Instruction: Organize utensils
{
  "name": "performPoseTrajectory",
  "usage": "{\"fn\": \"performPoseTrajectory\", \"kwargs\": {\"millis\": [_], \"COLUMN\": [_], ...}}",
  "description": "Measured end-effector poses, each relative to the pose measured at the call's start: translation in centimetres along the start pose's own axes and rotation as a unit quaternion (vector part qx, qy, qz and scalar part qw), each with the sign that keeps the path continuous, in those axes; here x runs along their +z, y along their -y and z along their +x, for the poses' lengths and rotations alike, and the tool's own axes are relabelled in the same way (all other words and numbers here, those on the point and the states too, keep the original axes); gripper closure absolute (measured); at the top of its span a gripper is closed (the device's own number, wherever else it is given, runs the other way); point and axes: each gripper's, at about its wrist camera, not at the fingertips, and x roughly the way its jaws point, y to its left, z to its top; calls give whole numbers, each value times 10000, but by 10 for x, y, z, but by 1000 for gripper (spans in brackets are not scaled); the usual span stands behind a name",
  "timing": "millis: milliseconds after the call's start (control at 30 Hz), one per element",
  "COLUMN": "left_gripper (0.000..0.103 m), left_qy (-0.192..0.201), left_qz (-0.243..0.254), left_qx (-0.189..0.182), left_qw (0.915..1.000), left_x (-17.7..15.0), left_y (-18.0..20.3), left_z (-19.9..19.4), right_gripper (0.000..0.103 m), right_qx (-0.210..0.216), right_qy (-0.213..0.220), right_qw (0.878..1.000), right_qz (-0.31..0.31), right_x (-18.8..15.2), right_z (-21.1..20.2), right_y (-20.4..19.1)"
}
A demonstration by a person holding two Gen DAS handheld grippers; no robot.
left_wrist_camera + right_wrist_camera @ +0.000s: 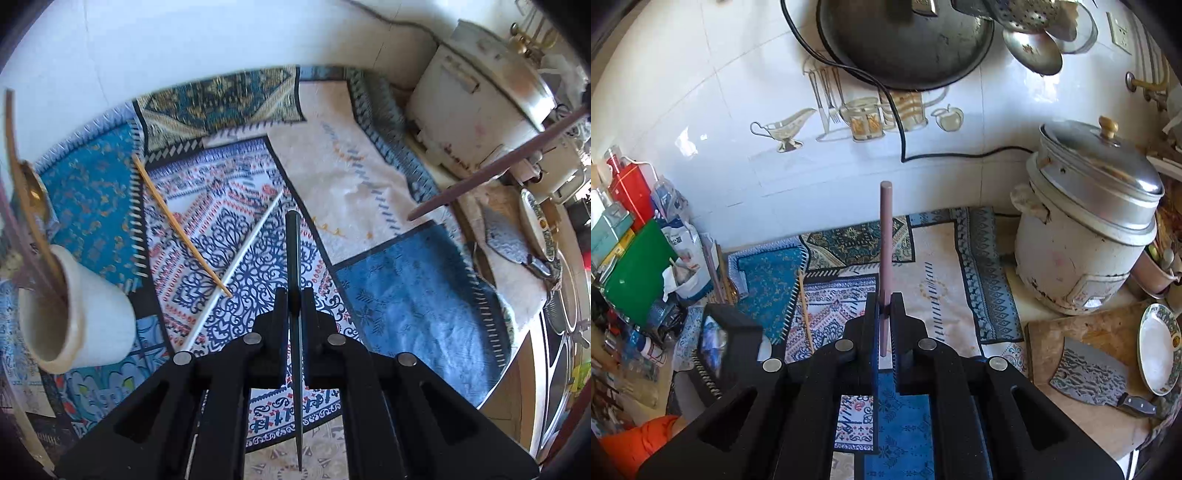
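Covering most of the counter, a patterned cloth (388,295) in blue, white and cream lies flat, and it reaches up to the white tiled wall (701,110) at the far side. At the right its edge meets a white rice cooker (1082,258) with a metal lid; in front of the cooker a cutting board (1082,332) carries a cleaver (1097,376) and a plate (1160,350). The left side is crowded by boxes and bags (639,240). Between these borders the middle of the cloth is open — only thin sticks lie there.

A white cup (85,314) stands on the left part of the cloth, seen tilted by the lens, and several long utensils lean in it against its far rim.

The left gripper (294,306) is closed on a dark green chopstick (293,251). Its long axis runs along the fingers, with the thick end pointing away from the camera and the thin end passing back under the gripper. It hangs above the cloth.

The right gripper (884,314) is closed on a brown-pink chopstick (885,240), which stands almost upright in that view with its blunt end toward the wall.

On the cloth a white chopstick (240,266) and a yellow chopstick (177,221) lie diagonally — they cross near the lower tip of the yellow one, just beside the left gripper's fingers (279,321).
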Motion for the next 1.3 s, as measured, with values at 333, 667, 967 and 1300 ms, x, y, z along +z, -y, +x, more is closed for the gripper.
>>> {"fn": "performPoseTrajectory", "kwargs": {"millis": [333, 667, 967, 1300], "left_gripper": [99, 100, 100, 101], "left_qy": [935, 1689, 2336, 2625], "left_qz": [-15, -26, -295, -741], "left_qx": [-74, -34, 300, 616], "left_qw": [9956, 9856, 9714, 9601], "left_x": [3, 10, 10, -2], "left_y": [-2, -15, -58, -113], "left_z": [-81, -145, -209, -242], "right_gripper": [98, 98, 98, 98], "right_qx": [157, 383, 829, 1329], "right_qy": [260, 513, 677, 465], "right_qw": [9994, 9969, 9920, 9850], "right_qz": [-182, -451, -664, -998], "right_x": [10, 28, 43, 39], "right_z": [-12, -19, -17, 7], "right_y": [-30, -66, -111, -171]}}
